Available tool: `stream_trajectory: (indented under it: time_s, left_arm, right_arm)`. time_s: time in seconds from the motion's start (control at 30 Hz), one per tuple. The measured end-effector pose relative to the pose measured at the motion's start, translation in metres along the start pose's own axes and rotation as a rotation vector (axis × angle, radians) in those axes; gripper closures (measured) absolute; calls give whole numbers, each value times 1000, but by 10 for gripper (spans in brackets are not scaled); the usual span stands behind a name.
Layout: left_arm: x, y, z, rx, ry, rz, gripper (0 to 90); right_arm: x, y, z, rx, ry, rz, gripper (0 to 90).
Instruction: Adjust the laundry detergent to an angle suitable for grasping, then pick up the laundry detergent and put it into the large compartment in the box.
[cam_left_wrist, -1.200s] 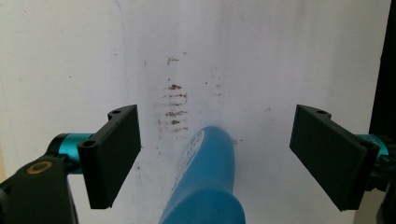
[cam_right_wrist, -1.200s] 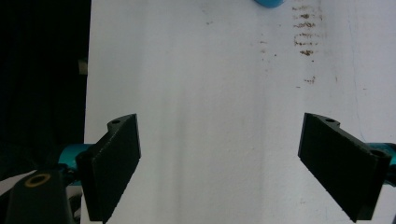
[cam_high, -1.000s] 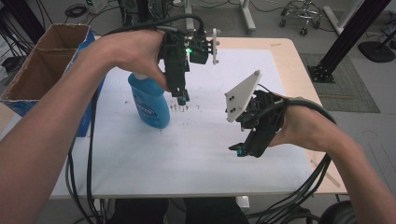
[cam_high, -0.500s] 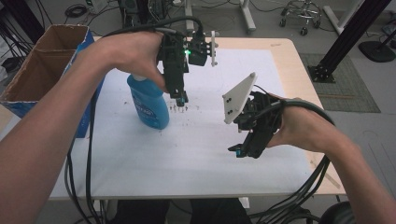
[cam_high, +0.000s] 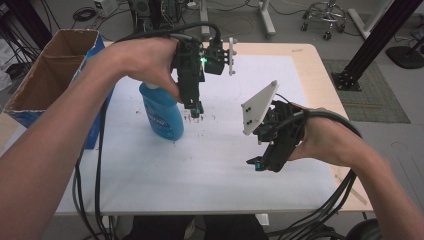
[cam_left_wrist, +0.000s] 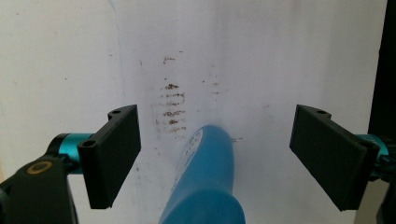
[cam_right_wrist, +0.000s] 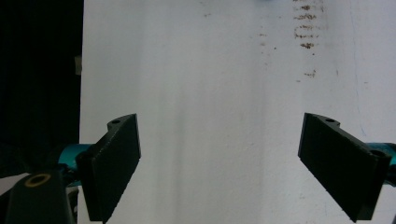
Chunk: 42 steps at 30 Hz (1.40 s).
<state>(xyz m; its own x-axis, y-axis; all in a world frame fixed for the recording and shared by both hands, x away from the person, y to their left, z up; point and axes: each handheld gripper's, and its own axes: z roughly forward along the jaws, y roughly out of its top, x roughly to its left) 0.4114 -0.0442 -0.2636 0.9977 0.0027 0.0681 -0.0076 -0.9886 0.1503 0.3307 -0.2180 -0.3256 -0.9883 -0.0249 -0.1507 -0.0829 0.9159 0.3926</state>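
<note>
The blue bottle, smooth rounded plastic, stands on the white worktop beside brown specks. My left hand-held gripper points straight down just beside it, jaws spread and empty. My right hand-held gripper hovers well apart, tilted low, likewise released.

A bottle stands on the table, box to its left, stains just right
</note>
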Motion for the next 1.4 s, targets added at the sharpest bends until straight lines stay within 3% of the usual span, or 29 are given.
stream_trajectory:
  time_s: [0.53, 0.87, 1.13, 1.4]
  left_arm:
    - [-1, -17, -11, -40, -18, 24, 164]
    - [6, -44, -18, -63, -33, 76, 164]
    - [9, -58, -19, -90, -43, 90, 164]
    - [12, -71, -13, -67, -42, 144, 164]
  right_arm:
    - [0, 0, 0, 6, -6, 9, 122]
    - [-2, 3, 1, 12, -3, 9, 122]
    - [-3, 3, 3, 21, -3, 13, 123]
    - [-1, 4, 1, 33, -4, 18, 122]
